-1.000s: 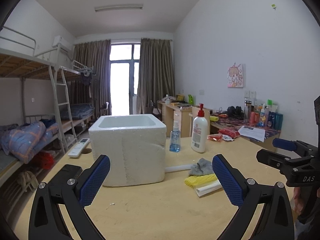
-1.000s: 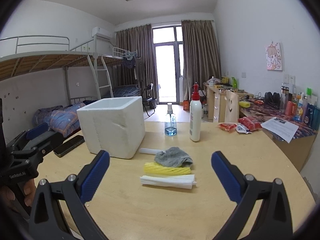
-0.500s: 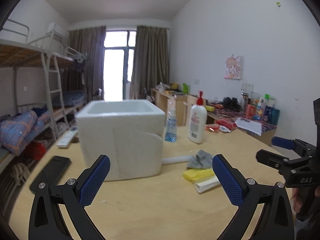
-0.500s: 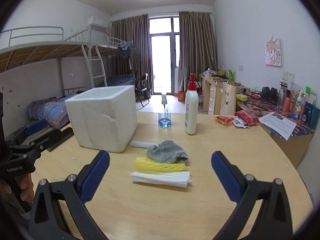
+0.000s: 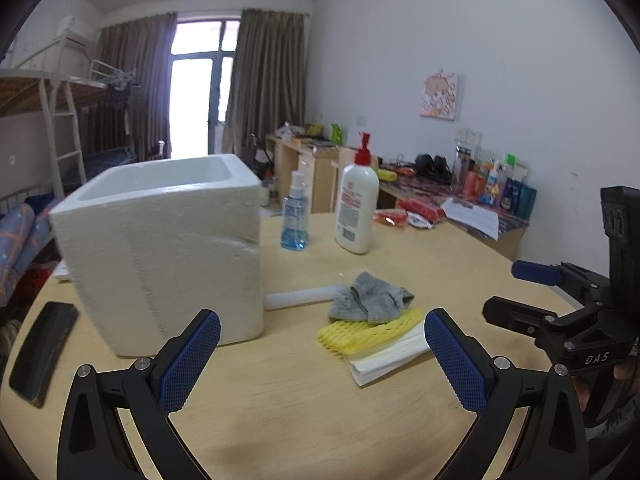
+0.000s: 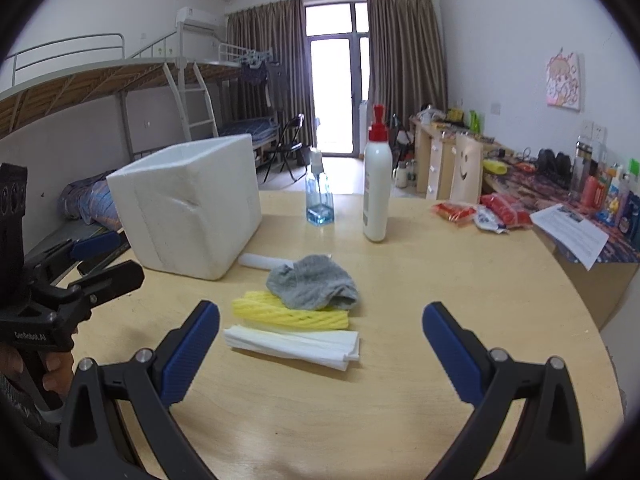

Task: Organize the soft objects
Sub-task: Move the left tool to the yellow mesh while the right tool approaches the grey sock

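Note:
A crumpled grey sock (image 6: 316, 287) lies on the round wooden table, partly over a yellow foam net (image 6: 288, 313). A folded white tissue stack (image 6: 294, 346) lies just in front of them, and a white foam tube (image 6: 260, 261) behind. The same pile shows in the left wrist view: sock (image 5: 370, 298), yellow net (image 5: 370, 334), tissue (image 5: 386, 358), tube (image 5: 300, 297). A white styrofoam box (image 5: 164, 240) stands open-topped to the left, also in the right wrist view (image 6: 188, 204). My left gripper (image 5: 322, 360) is open and empty near the box. My right gripper (image 6: 320, 356) is open and empty before the pile.
A blue sanitizer bottle (image 6: 319, 196) and a white pump bottle (image 6: 377, 184) stand behind the pile. A black phone (image 5: 42, 352) lies left of the box. Red snack packets (image 6: 476, 210) and a paper sheet (image 6: 572, 232) sit at the table's right edge.
Both grippers have moved forward and lower toward the table; the box and the pile look larger. Both stay open. Nothing on the table has moved.

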A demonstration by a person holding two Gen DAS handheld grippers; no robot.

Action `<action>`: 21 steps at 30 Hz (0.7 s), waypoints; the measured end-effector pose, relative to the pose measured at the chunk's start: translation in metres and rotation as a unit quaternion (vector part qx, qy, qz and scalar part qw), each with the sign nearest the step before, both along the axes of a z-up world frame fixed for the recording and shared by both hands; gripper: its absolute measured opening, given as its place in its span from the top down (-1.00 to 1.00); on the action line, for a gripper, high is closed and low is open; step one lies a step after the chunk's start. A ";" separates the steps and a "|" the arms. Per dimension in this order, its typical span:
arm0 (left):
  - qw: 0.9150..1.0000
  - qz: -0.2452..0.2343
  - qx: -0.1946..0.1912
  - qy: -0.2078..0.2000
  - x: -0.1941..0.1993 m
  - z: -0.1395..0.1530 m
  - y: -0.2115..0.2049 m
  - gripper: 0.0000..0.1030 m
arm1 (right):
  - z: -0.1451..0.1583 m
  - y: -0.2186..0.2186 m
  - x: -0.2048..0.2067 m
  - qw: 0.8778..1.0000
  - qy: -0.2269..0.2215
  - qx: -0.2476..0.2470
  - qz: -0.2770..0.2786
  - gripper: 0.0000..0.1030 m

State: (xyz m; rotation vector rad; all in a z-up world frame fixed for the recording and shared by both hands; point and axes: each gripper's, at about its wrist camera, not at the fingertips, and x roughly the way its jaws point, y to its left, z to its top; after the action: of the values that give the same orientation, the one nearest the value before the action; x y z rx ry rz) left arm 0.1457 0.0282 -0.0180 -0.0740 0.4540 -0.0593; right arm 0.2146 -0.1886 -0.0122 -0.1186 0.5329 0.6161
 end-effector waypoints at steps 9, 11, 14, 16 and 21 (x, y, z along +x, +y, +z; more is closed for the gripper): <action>0.997 -0.059 0.011 0.053 0.041 -0.012 -0.022 -0.98 | -0.009 -0.009 0.015 1.000 0.021 -0.001 -0.002 -0.99; 0.995 -0.073 0.008 0.063 0.048 -0.014 -0.025 -0.98 | -0.011 -0.009 0.019 1.000 0.028 0.000 -0.003 -0.99; 0.993 -0.086 0.006 0.077 0.059 -0.019 -0.027 -0.90 | -0.014 -0.008 0.030 0.999 0.044 0.000 -0.005 -0.99; 0.992 -0.095 0.007 0.085 0.066 -0.022 -0.028 -0.83 | -0.014 -0.008 0.036 0.999 0.053 0.002 -0.002 -0.99; 0.984 -0.114 -0.007 0.134 0.084 -0.037 -0.027 -0.44 | -0.018 -0.008 0.049 0.997 0.071 -0.005 -0.004 -0.99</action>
State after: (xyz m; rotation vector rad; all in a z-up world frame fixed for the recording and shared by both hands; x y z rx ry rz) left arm 0.2295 0.0014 -0.0546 -0.0441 0.7304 -0.2801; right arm 0.2632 -0.1966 -0.0303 -0.0814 0.6742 0.6172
